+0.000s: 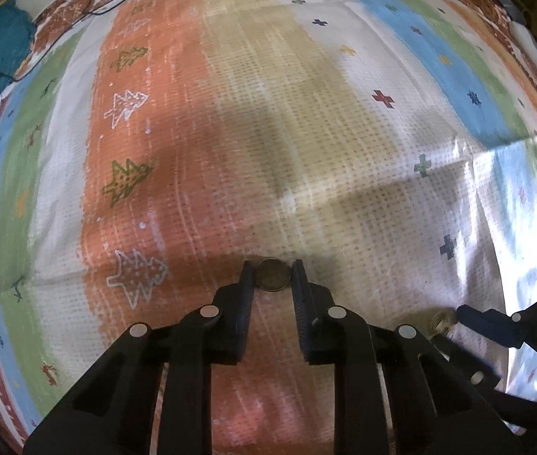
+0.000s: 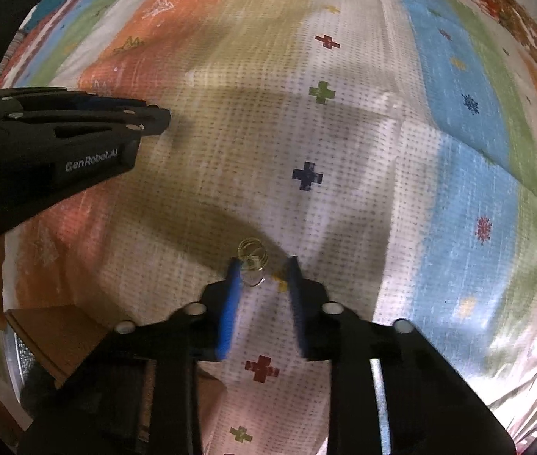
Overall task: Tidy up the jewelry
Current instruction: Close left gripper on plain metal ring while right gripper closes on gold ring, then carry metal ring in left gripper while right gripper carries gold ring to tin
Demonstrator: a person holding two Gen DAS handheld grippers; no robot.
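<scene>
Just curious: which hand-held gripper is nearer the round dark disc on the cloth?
Left. The left hand-held gripper has the disc between its fingertips; the right hand-held gripper sits off to the side.

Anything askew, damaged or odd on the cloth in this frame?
Nothing stands out. A round pendant sits between the left gripper's fingers, a wire earring by the right gripper, both on the patterned cloth.

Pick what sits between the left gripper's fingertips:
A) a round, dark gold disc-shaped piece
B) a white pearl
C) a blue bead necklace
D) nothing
A: in the left wrist view, the left gripper has its two black fingers on either side of a round dark gold piece.
</scene>
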